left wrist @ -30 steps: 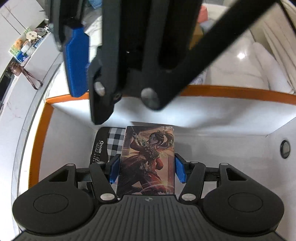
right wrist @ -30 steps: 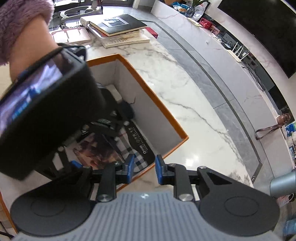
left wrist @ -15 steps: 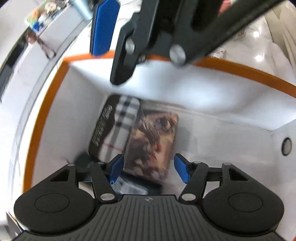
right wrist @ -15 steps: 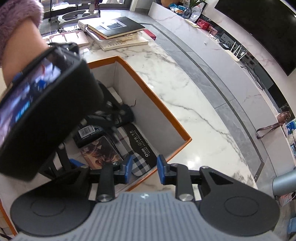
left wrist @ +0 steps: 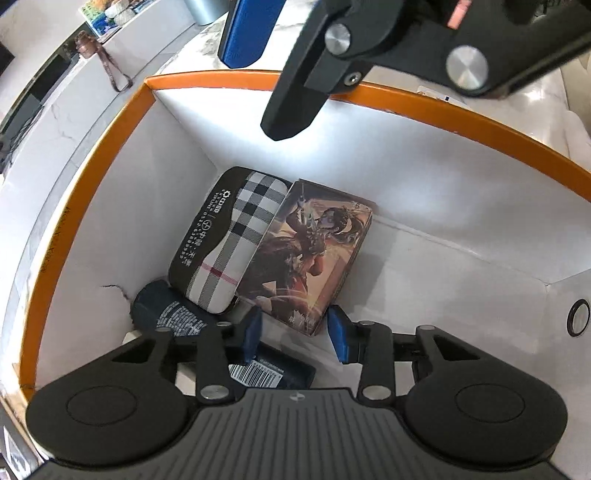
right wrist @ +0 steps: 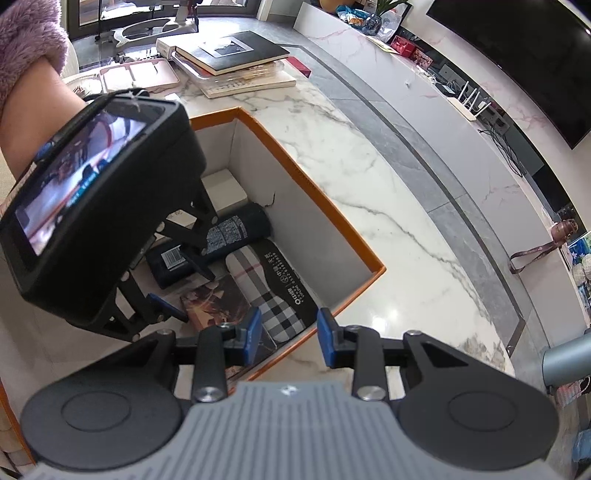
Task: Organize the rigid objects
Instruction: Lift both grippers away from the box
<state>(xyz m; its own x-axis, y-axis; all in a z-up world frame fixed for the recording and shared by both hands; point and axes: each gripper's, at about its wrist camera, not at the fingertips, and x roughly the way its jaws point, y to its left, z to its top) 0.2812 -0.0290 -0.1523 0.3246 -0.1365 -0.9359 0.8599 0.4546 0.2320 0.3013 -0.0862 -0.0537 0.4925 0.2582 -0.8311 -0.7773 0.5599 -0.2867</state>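
Observation:
An orange-rimmed white box holds a checked glasses case, an illustrated card box and dark blue barcoded packs. The card box lies flat beside the case. My left gripper hangs over the card box's near corner, which shows in the gap below. Its jaws are closing and grip nothing. In the right wrist view one of the left gripper's fingers stands beside the card box. My right gripper hovers above the box's near rim, jaws opening and empty.
The box stands on a marble counter. Behind it are stacked books and a pink tray. A grey cylinder stands at the right, with a brown strap on the ledge. A purple sleeve comes in at top left.
My left gripper let go of the card box, which now lies flat beside the checked case. That gripper rolled and its jaws narrowed. My right jaws widened a little.

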